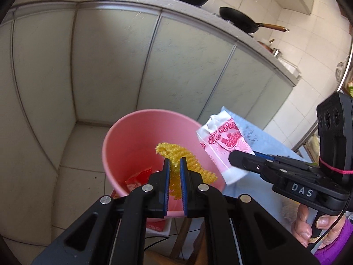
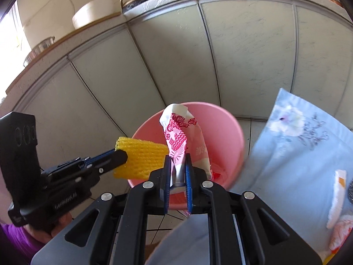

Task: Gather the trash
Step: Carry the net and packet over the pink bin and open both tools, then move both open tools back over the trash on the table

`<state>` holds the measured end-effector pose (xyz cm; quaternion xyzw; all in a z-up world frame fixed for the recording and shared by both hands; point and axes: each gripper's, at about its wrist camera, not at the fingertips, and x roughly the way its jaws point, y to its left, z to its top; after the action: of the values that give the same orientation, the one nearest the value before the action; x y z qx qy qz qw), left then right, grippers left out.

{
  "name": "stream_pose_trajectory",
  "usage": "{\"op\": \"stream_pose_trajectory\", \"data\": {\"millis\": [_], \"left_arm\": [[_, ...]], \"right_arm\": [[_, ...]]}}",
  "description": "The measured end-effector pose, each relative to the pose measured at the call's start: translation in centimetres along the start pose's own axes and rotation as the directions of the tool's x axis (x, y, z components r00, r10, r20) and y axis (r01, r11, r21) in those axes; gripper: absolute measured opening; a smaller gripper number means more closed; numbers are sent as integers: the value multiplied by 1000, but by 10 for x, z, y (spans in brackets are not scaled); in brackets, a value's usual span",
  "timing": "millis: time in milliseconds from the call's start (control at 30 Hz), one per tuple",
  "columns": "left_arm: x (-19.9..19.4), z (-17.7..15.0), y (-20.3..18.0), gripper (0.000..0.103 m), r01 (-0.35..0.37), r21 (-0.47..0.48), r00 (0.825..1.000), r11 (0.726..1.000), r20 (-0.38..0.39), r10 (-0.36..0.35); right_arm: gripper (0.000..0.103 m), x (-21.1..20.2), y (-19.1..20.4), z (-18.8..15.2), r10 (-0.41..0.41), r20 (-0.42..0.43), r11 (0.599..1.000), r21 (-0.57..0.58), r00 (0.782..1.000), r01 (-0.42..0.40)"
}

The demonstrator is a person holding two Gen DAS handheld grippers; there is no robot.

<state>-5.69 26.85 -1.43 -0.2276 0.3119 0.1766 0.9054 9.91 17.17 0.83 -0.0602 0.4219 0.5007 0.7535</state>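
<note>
Kitchen, pale cabinet doors [image 1: 181, 66] behind; pink bin [image 1: 132, 132] on tiled floor. Left gripper [image 1: 175, 165] clamped on yellow foam net [image 1: 176, 152], held over bin mouth. Right gripper [image 2: 178, 165] clamped on pink-white wrapper [image 2: 179, 137], above bin rim. Red item [image 1: 138, 177] in bin bottom, possibly packet. Blue floral cloth [image 2: 297, 154] just beside bin

We see the bucket [image 1: 123, 145] on the floor [image 1: 83, 154] before the cabinet doors [image 1: 110, 66], left of the cloth-covered surface [image 2: 297, 154]. The foam net [image 1: 174, 152] hangs over the bucket's mouth, the wrapper [image 1: 222, 145] over its right rim. Pans [image 1: 240, 19] sit on the counter [image 1: 143, 0] above, behind.
</note>
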Motion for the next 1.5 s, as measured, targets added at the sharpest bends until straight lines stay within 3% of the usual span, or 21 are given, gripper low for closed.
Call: {"op": "stream_pose_trajectory", "data": {"millis": [333, 733, 933, 1100, 1500], "left_arm": [[23, -9, 16, 8, -52, -27, 997, 998, -62, 50], [32, -14, 10, 9, -82, -14, 993, 997, -85, 80], [34, -14, 14, 12, -88, -41, 991, 995, -101, 84], [35, -13, 13, 17, -93, -46, 989, 995, -116, 87], [22, -8, 1, 25, -83, -34, 993, 996, -86, 80]], "right_arm": [[12, 45, -3, -6, -13, -71, 999, 38, 997, 16], [13, 64, -4, -7, -39, -126, 996, 73, 991, 48], [13, 61, -7, -7, -35, -131, 996, 80, 991, 46], [24, 57, -6, -11, -33, -127, 996, 81, 991, 43], [24, 29, -8, -20, -23, -86, 996, 87, 996, 31]]}}
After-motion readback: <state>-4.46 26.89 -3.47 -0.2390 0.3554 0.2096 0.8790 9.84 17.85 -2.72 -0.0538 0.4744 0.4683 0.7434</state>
